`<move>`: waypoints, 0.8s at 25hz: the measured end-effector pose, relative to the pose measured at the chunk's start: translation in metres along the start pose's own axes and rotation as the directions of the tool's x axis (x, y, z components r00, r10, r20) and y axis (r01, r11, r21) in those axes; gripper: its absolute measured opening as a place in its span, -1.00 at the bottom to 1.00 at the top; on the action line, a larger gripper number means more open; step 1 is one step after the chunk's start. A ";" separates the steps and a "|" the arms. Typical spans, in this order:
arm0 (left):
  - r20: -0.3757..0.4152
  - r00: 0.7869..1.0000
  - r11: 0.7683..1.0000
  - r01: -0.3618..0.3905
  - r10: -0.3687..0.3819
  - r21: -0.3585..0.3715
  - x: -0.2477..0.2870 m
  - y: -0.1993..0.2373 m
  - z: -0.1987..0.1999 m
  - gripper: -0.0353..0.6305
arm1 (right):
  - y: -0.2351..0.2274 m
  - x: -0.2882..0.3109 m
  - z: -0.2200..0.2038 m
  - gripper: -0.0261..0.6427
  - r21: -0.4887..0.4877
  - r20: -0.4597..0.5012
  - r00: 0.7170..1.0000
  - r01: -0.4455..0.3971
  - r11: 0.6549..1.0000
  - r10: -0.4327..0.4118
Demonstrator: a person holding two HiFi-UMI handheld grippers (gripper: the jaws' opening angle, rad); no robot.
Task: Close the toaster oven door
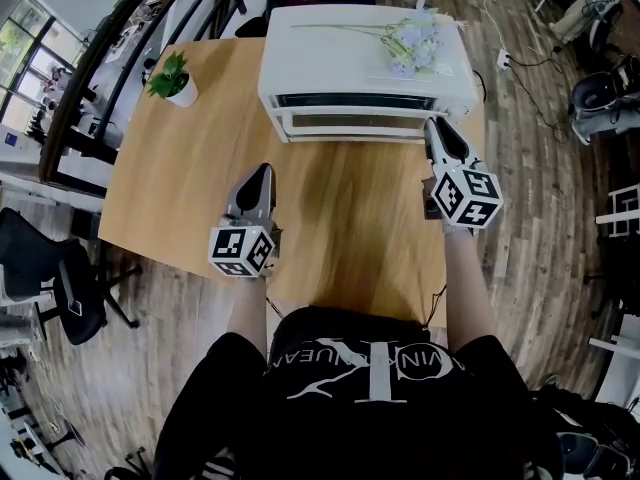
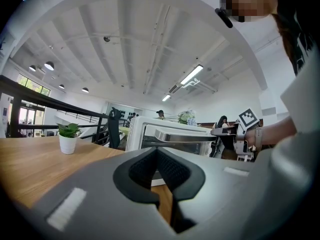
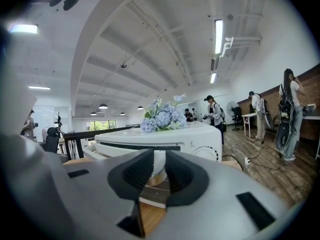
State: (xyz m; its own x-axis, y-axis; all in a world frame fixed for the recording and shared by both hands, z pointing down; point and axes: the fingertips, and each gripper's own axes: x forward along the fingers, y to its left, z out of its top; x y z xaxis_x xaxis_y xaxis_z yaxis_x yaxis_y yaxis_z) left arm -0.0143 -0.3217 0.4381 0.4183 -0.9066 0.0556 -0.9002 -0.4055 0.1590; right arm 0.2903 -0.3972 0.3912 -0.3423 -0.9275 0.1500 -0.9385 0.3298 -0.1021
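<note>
The white toaster oven (image 1: 365, 58) stands at the table's far side. Its door (image 1: 350, 123) is ajar, with a dark gap along its top edge. My right gripper (image 1: 436, 126) has its tip at the door's right end, by the handle (image 2: 180, 134). Its jaws stand a narrow way apart with nothing between them (image 3: 159, 156), and the oven (image 3: 200, 136) fills the view ahead. My left gripper (image 1: 264, 171) rests low over the table's middle, well short of the oven, shut and holding nothing (image 2: 157, 156). From the left gripper view the right gripper (image 2: 220, 131) shows side-on at the handle.
A spray of pale blue flowers (image 1: 410, 40) lies on the oven's top. A small potted plant (image 1: 175, 80) stands at the wooden table's (image 1: 340, 218) far left. An office chair (image 1: 50, 268) is off the table's left edge. People stand in the room's background.
</note>
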 end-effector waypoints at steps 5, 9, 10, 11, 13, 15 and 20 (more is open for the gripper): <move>-0.006 1.000 1.000 0.000 0.000 -0.003 0.002 0.000 -0.002 -0.91 | -0.002 0.004 0.003 -0.72 0.002 0.009 1.000 0.000 1.000 0.000; -0.015 1.000 1.000 0.006 -0.007 -0.006 0.006 -0.002 -0.004 -0.91 | -0.004 0.009 0.005 -0.72 0.005 0.015 1.000 -0.002 1.000 0.002; -0.018 1.000 1.000 0.008 -0.008 -0.006 0.007 -0.002 -0.004 -0.91 | -0.005 0.010 0.006 -0.72 0.007 0.017 1.000 -0.003 1.000 0.002; -0.021 1.000 1.000 0.008 -0.008 -0.006 0.008 -0.002 -0.004 -0.91 | -0.005 0.011 0.006 -0.72 0.008 0.017 1.000 -0.003 1.000 0.003; -0.024 1.000 1.000 0.005 -0.005 -0.009 0.009 -0.002 -0.004 -0.91 | -0.006 0.014 0.008 -0.72 0.012 0.017 1.000 -0.006 1.000 0.006; -0.028 1.000 1.000 0.001 -0.001 -0.009 0.009 -0.001 -0.004 -0.91 | -0.007 0.016 0.009 -0.72 0.015 0.017 1.000 -0.009 1.000 0.009; -0.041 0.999 1.000 -0.002 0.001 -0.009 0.009 -0.001 -0.004 -0.91 | -0.008 0.021 0.013 -0.72 0.020 0.019 1.000 -0.011 1.000 0.011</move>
State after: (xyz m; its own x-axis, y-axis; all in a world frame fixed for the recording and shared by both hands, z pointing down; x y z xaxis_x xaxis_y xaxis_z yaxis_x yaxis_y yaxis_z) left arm -0.0095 -0.3293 0.4423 0.4216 -0.9016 0.0965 -0.8997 -0.4028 0.1680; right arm 0.2915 -0.4221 0.3828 -0.3513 -0.9271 0.1303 -0.9336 0.3363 -0.1237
